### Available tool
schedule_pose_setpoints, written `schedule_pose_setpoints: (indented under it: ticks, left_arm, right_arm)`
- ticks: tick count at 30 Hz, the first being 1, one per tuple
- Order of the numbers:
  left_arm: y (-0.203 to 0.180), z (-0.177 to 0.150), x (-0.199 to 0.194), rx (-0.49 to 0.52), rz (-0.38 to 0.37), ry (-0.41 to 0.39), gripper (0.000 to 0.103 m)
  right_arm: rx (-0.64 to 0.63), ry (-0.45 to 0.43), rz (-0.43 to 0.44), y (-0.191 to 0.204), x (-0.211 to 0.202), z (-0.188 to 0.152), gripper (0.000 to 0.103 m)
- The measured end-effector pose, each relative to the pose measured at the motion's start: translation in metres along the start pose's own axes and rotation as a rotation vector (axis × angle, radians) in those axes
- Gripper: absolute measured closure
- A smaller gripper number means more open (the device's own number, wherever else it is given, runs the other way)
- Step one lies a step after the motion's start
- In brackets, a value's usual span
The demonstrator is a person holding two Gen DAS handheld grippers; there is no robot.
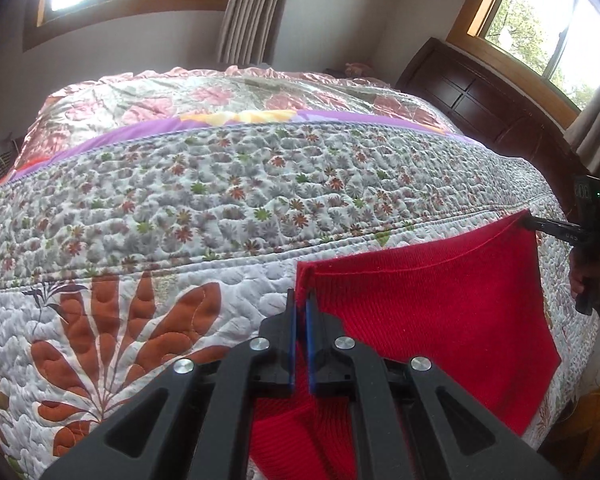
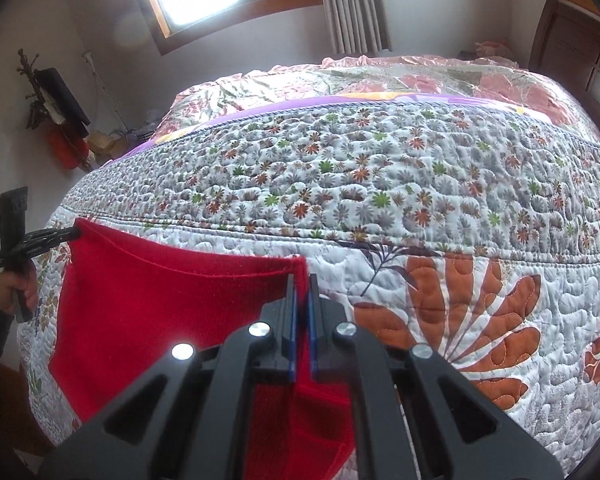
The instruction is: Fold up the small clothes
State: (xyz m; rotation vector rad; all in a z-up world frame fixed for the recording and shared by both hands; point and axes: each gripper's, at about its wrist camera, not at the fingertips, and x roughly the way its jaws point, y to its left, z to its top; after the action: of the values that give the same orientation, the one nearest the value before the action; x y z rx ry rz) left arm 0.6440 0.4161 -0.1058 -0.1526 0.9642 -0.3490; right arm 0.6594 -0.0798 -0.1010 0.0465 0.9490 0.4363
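Left gripper [image 1: 301,294] clamped on one top corner of red knit garment [image 1: 432,292]; right gripper [image 2: 301,280] pinches the opposite corner. Hem stretched between them, just above floral quilt [image 1: 188,200] on bed.

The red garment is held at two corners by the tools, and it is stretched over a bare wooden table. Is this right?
Not quite. The red garment is held by the left tool and right tool, but over a quilted floral bedspread on a bed, not a table; both wrist views show it.
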Motion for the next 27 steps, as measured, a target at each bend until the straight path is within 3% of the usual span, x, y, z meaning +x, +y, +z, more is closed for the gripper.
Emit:
schedule_pose_setpoints:
  ticks: [8, 16, 19, 20, 21, 23, 25, 27]
  left_arm:
    - [0.004, 0.013, 0.011, -0.029, 0.002, -0.006, 0.100]
    - [0.025, -0.006, 0.053, -0.093, 0.077, 0.099, 0.100]
    - [0.025, -0.010, 0.057, -0.108, 0.101, 0.106, 0.096]
    - [0.025, -0.009, 0.054, -0.115, 0.111, 0.106, 0.093]
    - [0.023, -0.008, 0.049, -0.118, 0.146, 0.106, 0.084]
    - [0.013, -0.007, 0.024, -0.103, 0.231, 0.038, 0.065]
    - [-0.004, -0.011, -0.003, -0.071, 0.193, -0.049, 0.057]
    - [-0.020, -0.019, -0.016, -0.049, 0.081, -0.082, 0.057]
  right_arm:
    - [0.021, -0.011, -0.012, -0.005, 0.007, 0.013, 0.100]
    - [0.076, 0.043, -0.046, -0.021, 0.041, 0.003, 0.100]
    - [0.096, 0.058, -0.048, -0.023, 0.054, -0.004, 0.092]
    - [0.099, 0.047, -0.046, -0.022, 0.052, -0.006, 0.087]
    - [0.100, 0.036, -0.048, -0.020, 0.047, -0.007, 0.074]
    - [0.094, -0.047, -0.052, -0.013, 0.023, -0.012, 0.069]
    - [0.103, -0.123, -0.009, -0.006, 0.000, -0.020, 0.066]
    - [0.152, -0.143, 0.080, -0.003, -0.008, -0.033, 0.066]
